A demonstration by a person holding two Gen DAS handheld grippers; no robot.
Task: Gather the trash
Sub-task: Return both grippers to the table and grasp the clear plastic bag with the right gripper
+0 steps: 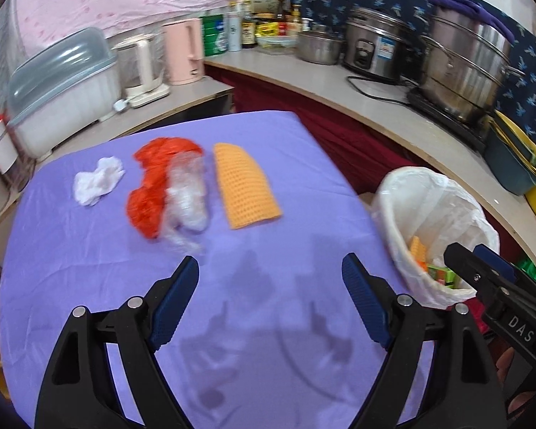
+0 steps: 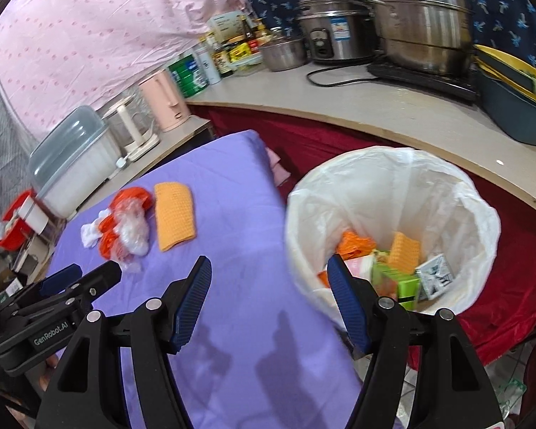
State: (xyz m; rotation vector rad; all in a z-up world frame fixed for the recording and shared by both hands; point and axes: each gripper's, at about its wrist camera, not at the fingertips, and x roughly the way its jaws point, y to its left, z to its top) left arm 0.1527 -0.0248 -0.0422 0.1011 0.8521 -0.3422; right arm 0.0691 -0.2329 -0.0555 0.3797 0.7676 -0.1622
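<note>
1. your left gripper [image 1: 269, 268] hangs over the purple bench [image 1: 268, 321], fingers spread, nothing between them.
2. your right gripper [image 2: 268, 271] also has its fingers spread and empty, at the bench edge beside the lined bin [image 2: 393, 186].
3. trash waits at 11 o'clock: white tissue [image 1: 98, 180], red bag [image 1: 150, 186], clear plastic [image 1: 187, 196], orange cloth [image 1: 244, 186].

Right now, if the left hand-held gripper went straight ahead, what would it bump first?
Probably the bare purple tablecloth, just short of the clear plastic wrap and orange cloth. Depth is hard to judge.
</note>
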